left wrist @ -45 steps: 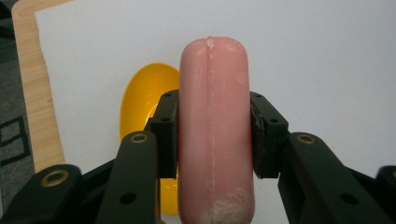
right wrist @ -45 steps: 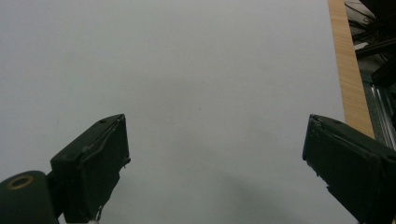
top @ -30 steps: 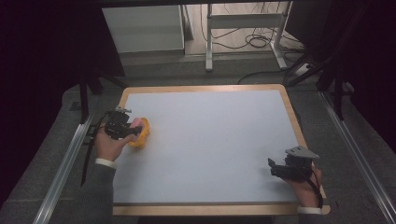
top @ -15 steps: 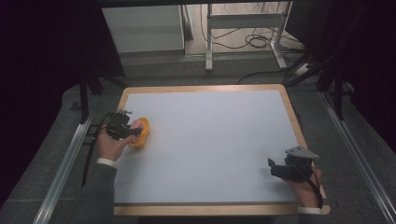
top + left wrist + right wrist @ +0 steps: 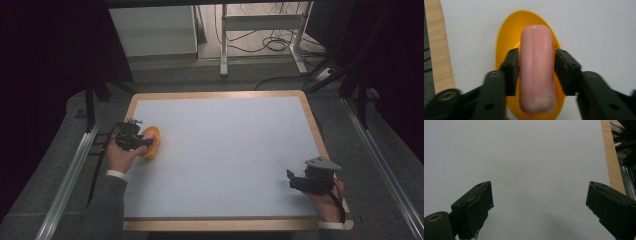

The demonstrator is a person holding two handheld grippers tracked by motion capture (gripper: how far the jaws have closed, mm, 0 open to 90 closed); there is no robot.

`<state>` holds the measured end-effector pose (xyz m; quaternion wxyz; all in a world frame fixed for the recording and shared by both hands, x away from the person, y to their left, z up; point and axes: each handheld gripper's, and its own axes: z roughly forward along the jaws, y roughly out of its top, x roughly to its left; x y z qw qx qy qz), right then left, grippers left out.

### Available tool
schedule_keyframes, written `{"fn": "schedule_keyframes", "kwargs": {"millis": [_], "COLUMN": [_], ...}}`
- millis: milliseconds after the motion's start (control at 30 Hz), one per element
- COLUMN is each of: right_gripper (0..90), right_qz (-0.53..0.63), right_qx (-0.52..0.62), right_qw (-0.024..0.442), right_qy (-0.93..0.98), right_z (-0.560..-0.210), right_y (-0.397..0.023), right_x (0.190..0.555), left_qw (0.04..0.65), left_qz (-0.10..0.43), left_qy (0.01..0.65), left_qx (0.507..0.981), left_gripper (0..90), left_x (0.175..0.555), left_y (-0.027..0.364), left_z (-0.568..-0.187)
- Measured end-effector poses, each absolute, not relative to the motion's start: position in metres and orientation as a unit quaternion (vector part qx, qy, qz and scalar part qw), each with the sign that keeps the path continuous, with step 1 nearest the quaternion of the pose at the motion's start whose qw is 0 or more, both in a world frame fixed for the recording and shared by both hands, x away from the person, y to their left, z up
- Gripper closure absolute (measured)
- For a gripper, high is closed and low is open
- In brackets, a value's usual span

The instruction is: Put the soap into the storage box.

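A pink sausage (image 5: 537, 72) lies lengthwise in a shallow yellow dish (image 5: 506, 37) on the white board. My left gripper (image 5: 536, 53) straddles the sausage; its jaws have just been opening, and the pads now stand a hair off each side of it. In the high view the left gripper (image 5: 146, 143) sits over the yellow dish (image 5: 155, 134) near the board's left edge. My right gripper (image 5: 292, 181) rests near the front right corner, and its jaws (image 5: 539, 195) stand wide open over bare board.
The white board (image 5: 225, 150) has a wooden rim (image 5: 215, 94). Metal rails (image 5: 70, 175) run along both sides of the table. A white cabinet (image 5: 152, 30), a stand and cables stand on the floor beyond the far edge.
The left hand has edged slightly toward the near side, still at the dish. The right hand has not moved.
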<state>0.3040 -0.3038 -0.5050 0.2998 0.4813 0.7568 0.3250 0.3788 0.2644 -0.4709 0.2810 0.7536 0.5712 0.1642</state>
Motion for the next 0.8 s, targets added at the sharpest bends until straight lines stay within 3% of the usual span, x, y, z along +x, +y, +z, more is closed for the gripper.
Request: {"fn": "schedule_keyframes", "kwargs": {"millis": [133,267,600,800], "right_gripper": [6.9,6.8,6.8,6.9], "right_qz": [0.326,0.324,0.329,0.331], "right_qx": [0.481,0.482,0.477,0.477], "right_qw": [0.3,0.299,0.304,0.305], "right_qy": [0.757,0.757,0.756,0.755], "right_z": [-0.504,-0.505,-0.503,-0.503], "right_y": [-0.304,-0.304,-0.303,-0.303], "right_x": [0.304,0.304,0.304,0.304], "left_qw": [0.297,0.329,0.388,0.399], "left_qz": [0.177,0.18,0.181,0.182], "left_qy": [0.568,0.551,0.481,0.471], "left_qx": [0.747,0.746,0.766,0.765], "left_gripper": [33.3,27.1,23.5,23.8], "left_x": [0.374,0.365,0.328,0.308], "left_y": [0.266,0.265,0.249,0.247], "left_z": [-0.462,-0.452,-0.445,-0.455]}}
